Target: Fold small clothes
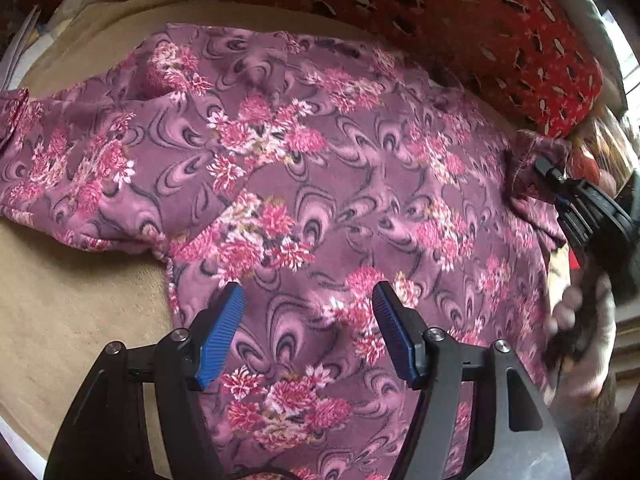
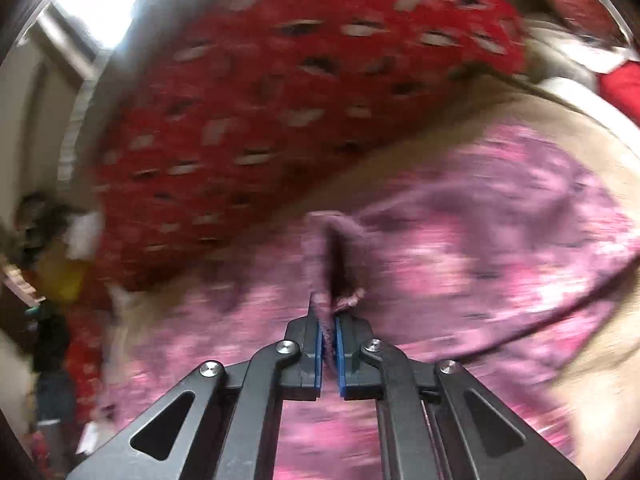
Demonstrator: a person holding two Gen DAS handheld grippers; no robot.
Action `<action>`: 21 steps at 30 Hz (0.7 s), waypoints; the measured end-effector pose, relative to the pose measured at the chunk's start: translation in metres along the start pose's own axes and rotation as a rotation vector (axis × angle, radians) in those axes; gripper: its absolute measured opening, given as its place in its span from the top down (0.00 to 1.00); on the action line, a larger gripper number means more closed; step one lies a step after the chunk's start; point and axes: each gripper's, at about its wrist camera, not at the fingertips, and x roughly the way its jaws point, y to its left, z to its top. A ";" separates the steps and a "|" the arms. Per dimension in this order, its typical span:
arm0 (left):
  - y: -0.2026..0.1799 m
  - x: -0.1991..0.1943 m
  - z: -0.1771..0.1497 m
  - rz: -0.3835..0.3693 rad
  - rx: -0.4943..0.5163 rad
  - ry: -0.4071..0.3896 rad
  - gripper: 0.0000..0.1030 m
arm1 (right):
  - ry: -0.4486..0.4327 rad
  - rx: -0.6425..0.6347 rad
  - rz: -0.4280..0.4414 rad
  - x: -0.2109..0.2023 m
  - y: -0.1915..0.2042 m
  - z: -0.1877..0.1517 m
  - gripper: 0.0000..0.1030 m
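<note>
Tan blanket [image 1: 72, 312] forms the working surface; red patterned cushion [image 1: 500, 28] lies along its far side, just beside the garment.

Floral purple garment [image 1: 320, 168] lies spread nearly flat on the blanket, one sleeve [image 1: 60, 168] stretched out to the left, body wrinkled but in a single layer over most of its area. No completed fold visible. Judgement: task at its start; first fold only being initiated, all later folds and squaring-up remain.

Right gripper [image 2: 329, 336]: jaws pressed together, pinching a bunched edge of the garment, a small ridge of cloth standing between the pads. Right wrist view is motion-blurred, so which part of the garment this is I cannot tell for sure; in the left view it sits at the garment's right end [image 1: 536, 152].

Left gripper [image 1: 308, 332]: jaws spread wide, hovering over the lower body of the garment, holding nothing.
</note>
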 end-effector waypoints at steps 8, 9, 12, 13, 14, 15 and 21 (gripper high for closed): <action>0.017 -0.010 -0.004 -0.073 -0.072 -0.001 0.36 | 0.163 -0.092 0.244 0.043 0.110 -0.035 0.95; 0.018 -0.012 -0.005 -0.077 -0.069 -0.004 0.36 | 0.189 -0.086 0.276 0.053 0.123 -0.041 0.95; 0.018 -0.014 -0.006 -0.076 -0.047 -0.009 0.36 | 0.326 -0.045 0.315 0.080 0.139 -0.062 0.87; 0.016 -0.014 -0.006 -0.076 -0.039 -0.007 0.36 | 0.380 -0.048 0.300 0.088 0.141 -0.068 0.86; 0.014 -0.013 -0.006 -0.077 -0.034 -0.005 0.36 | 0.423 -0.053 0.294 0.093 0.143 -0.074 0.86; 0.011 -0.012 -0.004 -0.080 -0.030 -0.005 0.36 | 0.441 -0.055 0.306 0.089 0.140 -0.078 0.85; -0.017 0.010 0.023 -0.102 -0.048 0.026 0.36 | 0.246 -0.004 0.268 0.010 0.071 -0.062 0.52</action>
